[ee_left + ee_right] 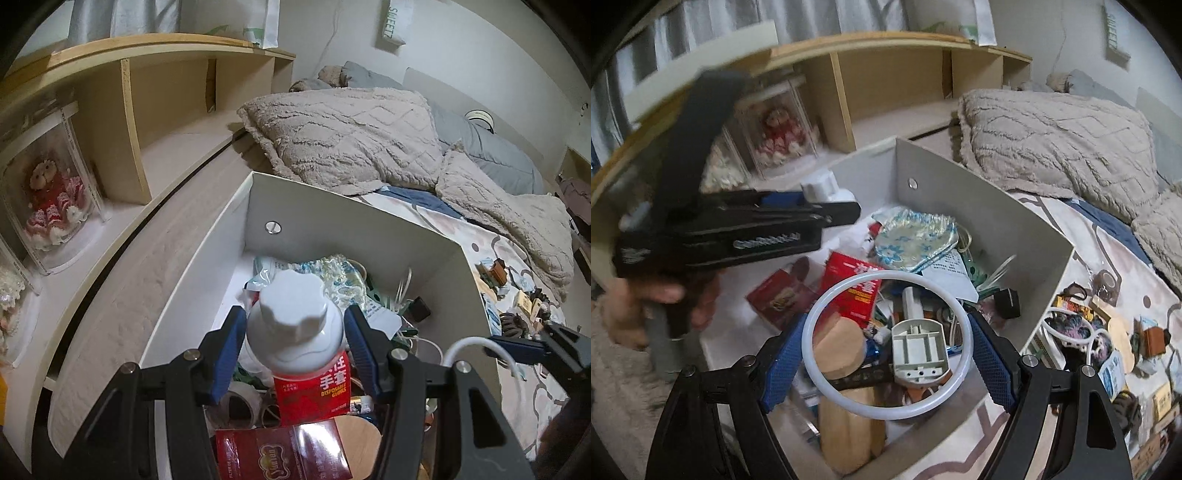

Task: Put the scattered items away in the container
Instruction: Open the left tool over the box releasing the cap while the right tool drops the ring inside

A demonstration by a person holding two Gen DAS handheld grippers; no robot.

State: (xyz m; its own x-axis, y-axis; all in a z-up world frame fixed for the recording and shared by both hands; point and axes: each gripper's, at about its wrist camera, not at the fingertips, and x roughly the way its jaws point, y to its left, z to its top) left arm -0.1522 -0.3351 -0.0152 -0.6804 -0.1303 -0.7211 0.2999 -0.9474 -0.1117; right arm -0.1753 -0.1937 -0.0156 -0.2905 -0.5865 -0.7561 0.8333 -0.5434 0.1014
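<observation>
My left gripper point(293, 332) is shut on a white bottle point(295, 325) with a scalloped cap, held over the white open box point(369, 229) on the bed. My right gripper point(888, 347) is shut on a white plastic ring point(833, 386), held over the same box point(997, 206). The box holds a red disposable-gloves pack point(853, 291), a red carton point(284, 454), a tape roll point(240, 402), a round wooden piece point(838, 343), a grey plastic part point(918, 349) and a floral pouch point(912, 236). The left gripper and bottle point(823, 190) show blurred at the box's left.
Several scattered small items point(1108, 332) lie on the patterned sheet right of the box, including more white rings. Fuzzy beige pillows point(351, 136) lie behind the box. A wooden shelf unit point(147, 110) with a boxed doll point(51, 203) stands to the left.
</observation>
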